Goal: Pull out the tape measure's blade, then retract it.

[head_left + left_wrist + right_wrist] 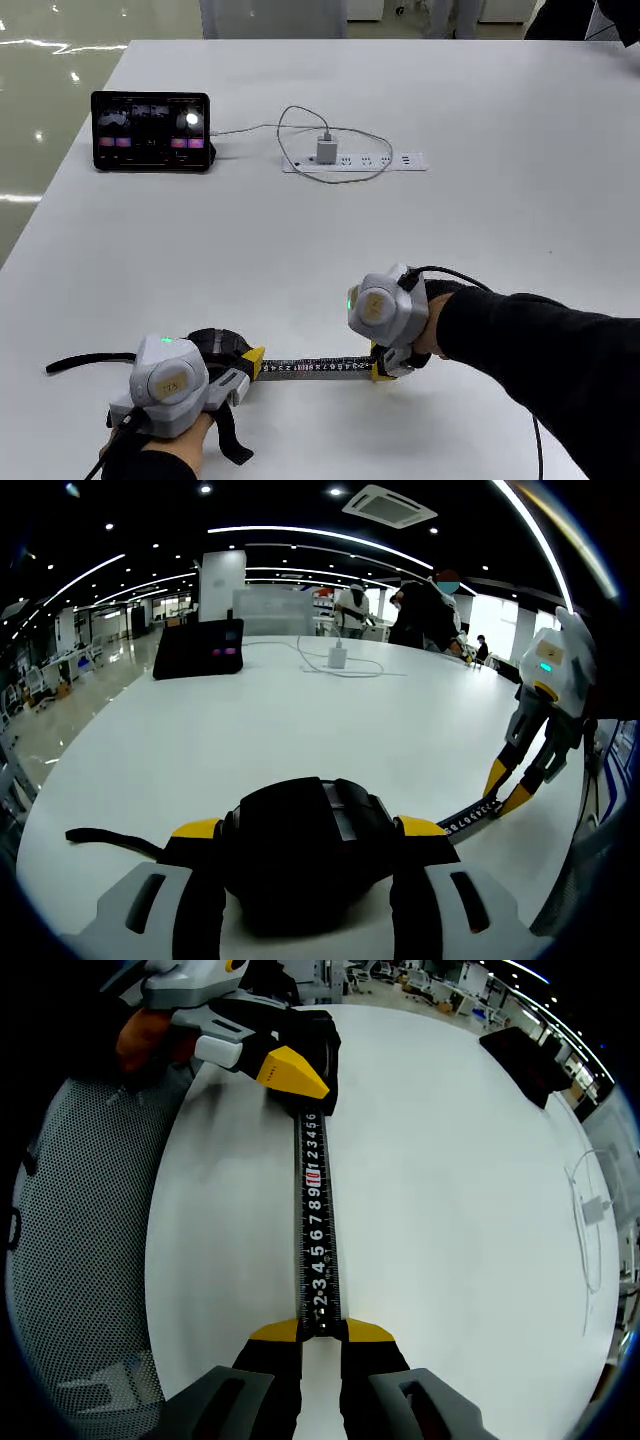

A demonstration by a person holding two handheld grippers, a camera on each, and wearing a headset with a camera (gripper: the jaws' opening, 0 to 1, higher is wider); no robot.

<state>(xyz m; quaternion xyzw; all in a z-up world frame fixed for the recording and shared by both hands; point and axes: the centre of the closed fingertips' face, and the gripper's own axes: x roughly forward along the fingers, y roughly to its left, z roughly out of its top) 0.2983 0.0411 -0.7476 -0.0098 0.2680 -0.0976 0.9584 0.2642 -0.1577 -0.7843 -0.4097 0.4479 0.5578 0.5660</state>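
Note:
The black tape measure case (222, 349) lies on the white table near its front edge, and my left gripper (250, 362) is shut on it. In the left gripper view the case (308, 845) sits between the yellow-tipped fingers (196, 829). A short length of black blade (315, 368) with white numbers runs rightward from the case to my right gripper (383, 366), which is shut on the blade's end. In the right gripper view the blade (317, 1220) runs from the jaws up to the case (300, 1035). The case's black wrist strap (88, 361) trails left.
A tablet (151, 131) with a lit screen stands at the back left of the table (400, 240). A white power strip (355, 161) with a plugged charger and looped cable (335, 135) lies beyond the middle. People stand past the far end of the table (420, 610).

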